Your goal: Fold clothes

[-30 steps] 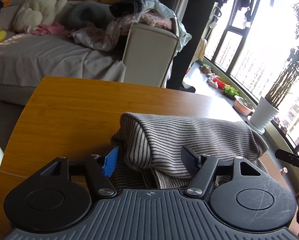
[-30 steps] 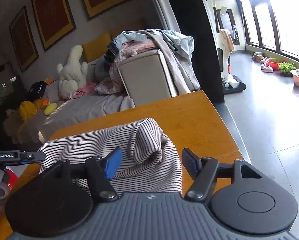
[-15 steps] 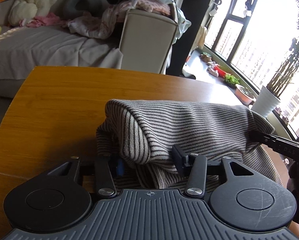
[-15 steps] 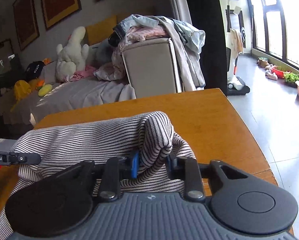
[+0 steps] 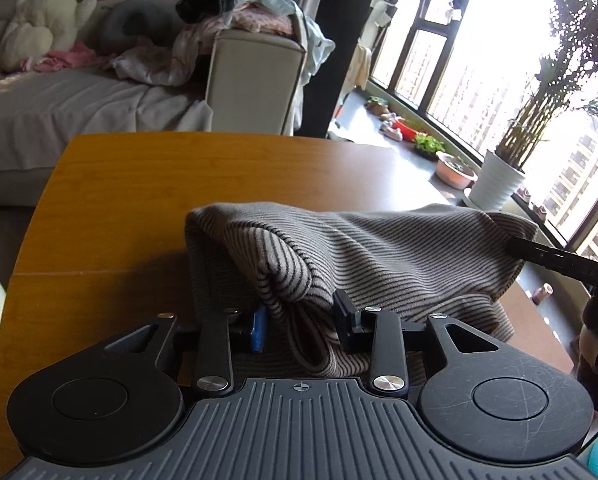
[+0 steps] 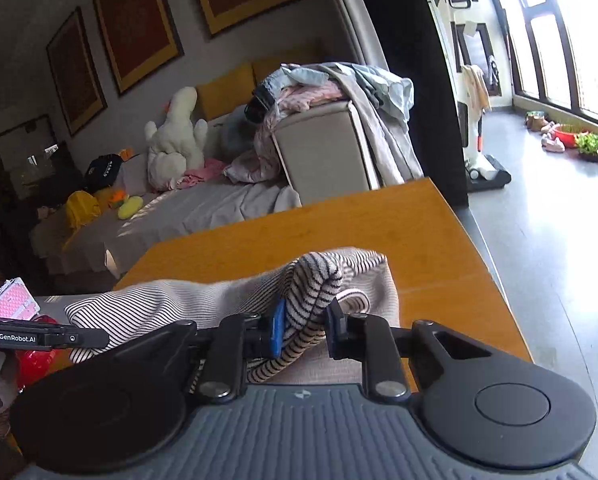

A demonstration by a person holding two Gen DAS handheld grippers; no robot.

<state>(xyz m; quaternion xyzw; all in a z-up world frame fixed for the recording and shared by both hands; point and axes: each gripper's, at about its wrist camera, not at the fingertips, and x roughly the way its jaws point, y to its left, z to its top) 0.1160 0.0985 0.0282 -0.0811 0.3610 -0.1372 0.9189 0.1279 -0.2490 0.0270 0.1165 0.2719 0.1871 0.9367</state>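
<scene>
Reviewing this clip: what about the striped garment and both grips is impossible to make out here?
- Striped garment: its type and lower part; the left gripper body hides them in the left wrist view.
- Right gripper: how many layers it pinches; bunched cloth hides them in the right wrist view.
- Garment's near hem: hidden behind both gripper bodies at the bottom of both views.

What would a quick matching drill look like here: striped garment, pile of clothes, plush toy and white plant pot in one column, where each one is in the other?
Things:
1. striped garment
2. pile of clothes
3. plush toy
4. white plant pot

Places:
A. by the window
B. on the sofa seat
C. heaped on the sofa arm
D. over the wooden table, pinched at each end by the left gripper and right gripper

Pairs: 1-D, 2-C, 3-B, 4-A
</scene>
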